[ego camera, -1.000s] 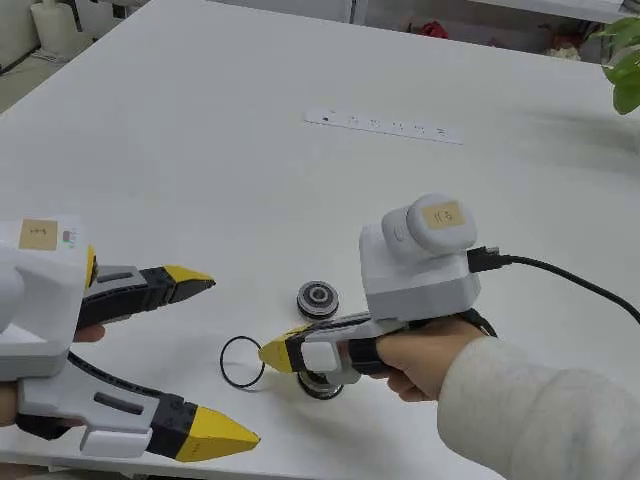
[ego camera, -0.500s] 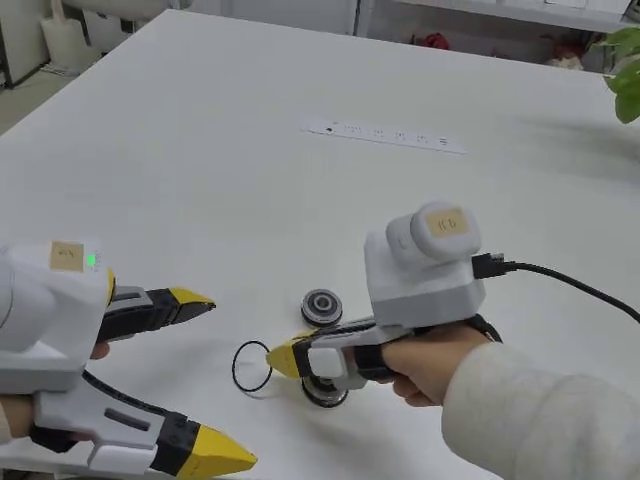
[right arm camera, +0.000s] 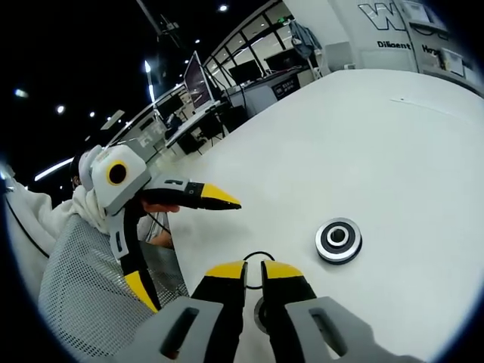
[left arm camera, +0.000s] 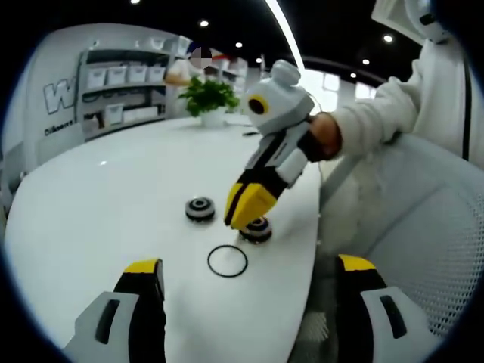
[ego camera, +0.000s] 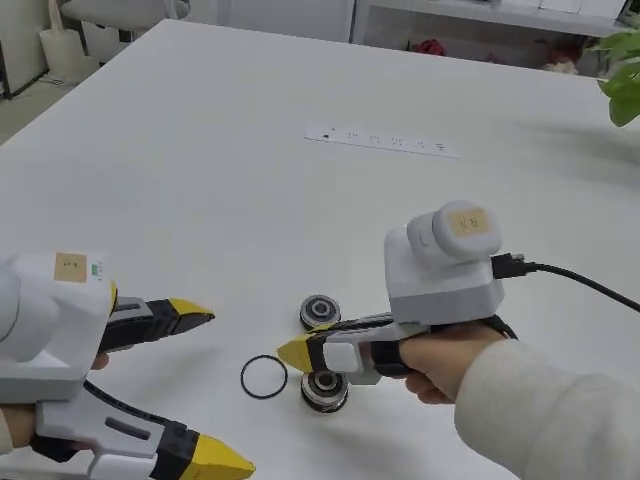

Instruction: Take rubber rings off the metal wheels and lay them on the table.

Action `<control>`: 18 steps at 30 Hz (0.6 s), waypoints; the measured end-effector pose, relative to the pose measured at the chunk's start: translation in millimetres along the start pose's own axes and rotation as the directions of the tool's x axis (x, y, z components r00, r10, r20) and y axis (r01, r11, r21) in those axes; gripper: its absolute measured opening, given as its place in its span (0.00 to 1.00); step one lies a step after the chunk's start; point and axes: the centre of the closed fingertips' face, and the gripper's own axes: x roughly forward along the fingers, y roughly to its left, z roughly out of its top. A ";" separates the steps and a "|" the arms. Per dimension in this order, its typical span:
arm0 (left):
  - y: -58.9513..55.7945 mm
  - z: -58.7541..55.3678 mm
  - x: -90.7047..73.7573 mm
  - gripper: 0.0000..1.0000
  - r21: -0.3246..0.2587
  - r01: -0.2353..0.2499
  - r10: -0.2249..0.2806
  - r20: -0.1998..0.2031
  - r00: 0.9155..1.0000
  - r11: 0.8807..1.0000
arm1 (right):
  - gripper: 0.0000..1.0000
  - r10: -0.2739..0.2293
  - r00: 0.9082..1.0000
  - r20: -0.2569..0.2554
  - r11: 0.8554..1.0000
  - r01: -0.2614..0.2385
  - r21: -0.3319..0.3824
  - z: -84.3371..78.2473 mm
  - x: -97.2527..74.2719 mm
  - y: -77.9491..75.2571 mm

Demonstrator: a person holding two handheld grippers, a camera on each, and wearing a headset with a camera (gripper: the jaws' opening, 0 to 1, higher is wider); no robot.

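- The left gripper (ego camera: 208,390) is closest to the person. Its jaws are wide apart and hold nothing.
- A thin black ring (ego camera: 243,378) lies flat on the white worktop (ego camera: 200,150), just ahead of the left gripper. In the left gripper view it sits in line with the gap between the two jaws. No gripper touches it.
- The right gripper (ego camera: 290,352) is just past the ring, held in a hand (ego camera: 440,362). Its jaws are pressed almost together, with only a thin gap in the right gripper view. They hold nothing.
- The right gripper's yellow tip is just beside the ring and points toward the left gripper.
- The near wheel (ego camera: 325,390) sits right under the right gripper's jaws, a little back from the tip. I cannot tell if the jaws touch it.
- The far wheel (ego camera: 320,311) lies flat on the far side of the right gripper's jaws. It is near the jaws but apart from them and from the ring.
- A black cable (ego camera: 580,285) runs out of the back of the right gripper.
- A long white power strip (ego camera: 380,141) lies on the worktop well past both grippers.
- Green leaves (ego camera: 625,70) show farther still, past the right gripper.
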 end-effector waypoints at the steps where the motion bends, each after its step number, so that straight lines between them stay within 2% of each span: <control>1: -0.3 -0.2 0.0 0.95 0.002 0.001 -0.001 -0.002 1.000 1.000 | 0.05 -0.002 1.000 0.004 1.000 0.002 -0.005 1.1 -0.8 -0.3; 11: 0.1 0.1 -0.3 0.95 0.005 -0.002 0.002 -0.003 1.000 1.000 | 0.05 -0.014 0.999 0.029 0.998 0.016 -0.057 12.7 -11.3 -1.7; 18: 0.0 -1.1 -0.4 0.94 0.005 -0.003 0.003 -0.011 1.000 1.000 | 0.05 -0.010 0.997 0.070 0.996 0.016 -0.087 25.3 -21.6 0.2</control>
